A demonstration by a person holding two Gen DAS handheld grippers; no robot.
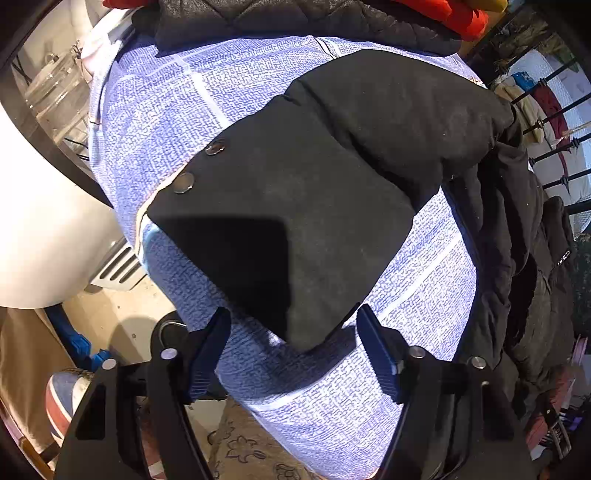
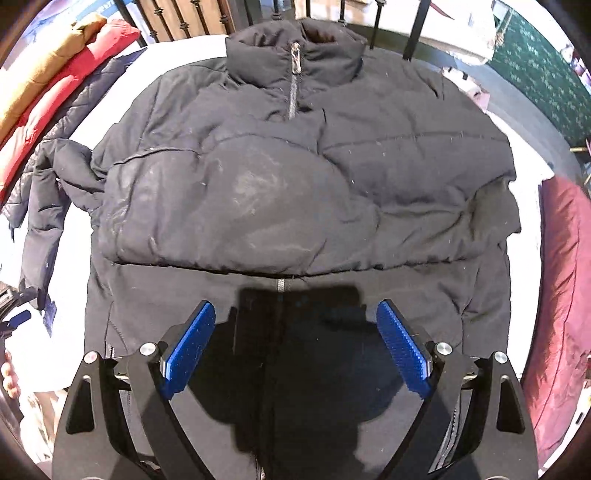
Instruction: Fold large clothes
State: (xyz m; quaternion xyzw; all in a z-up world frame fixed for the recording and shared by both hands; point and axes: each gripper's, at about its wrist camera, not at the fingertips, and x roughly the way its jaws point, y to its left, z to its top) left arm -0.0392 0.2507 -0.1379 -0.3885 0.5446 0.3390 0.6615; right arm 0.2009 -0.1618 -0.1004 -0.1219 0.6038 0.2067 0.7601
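Observation:
A black puffer jacket (image 2: 406,166) lies front up and zipped on the bed, collar at the far end. One sleeve (image 2: 240,206) is folded across its chest. The other sleeve (image 2: 40,206) stretches out to the left. In the left wrist view that sleeve (image 1: 332,166) lies flat on the blue-and-white sheet (image 1: 166,110), with two snap buttons (image 1: 183,182) on its cuff. My left gripper (image 1: 295,332) points down over the cuff corner, which sits between the blue pads (image 1: 376,347) without being pressed. My right gripper (image 2: 295,332) hangs open above the jacket's lower front, holding nothing.
Folded red and orange jackets (image 2: 55,74) are stacked at the far left of the bed, beside a dark quilted garment (image 1: 295,18). A maroon blanket (image 2: 565,277) lies along the right side. A metal rail (image 2: 413,33) stands behind the collar. The bed's edge drops to a patterned rug (image 1: 251,443).

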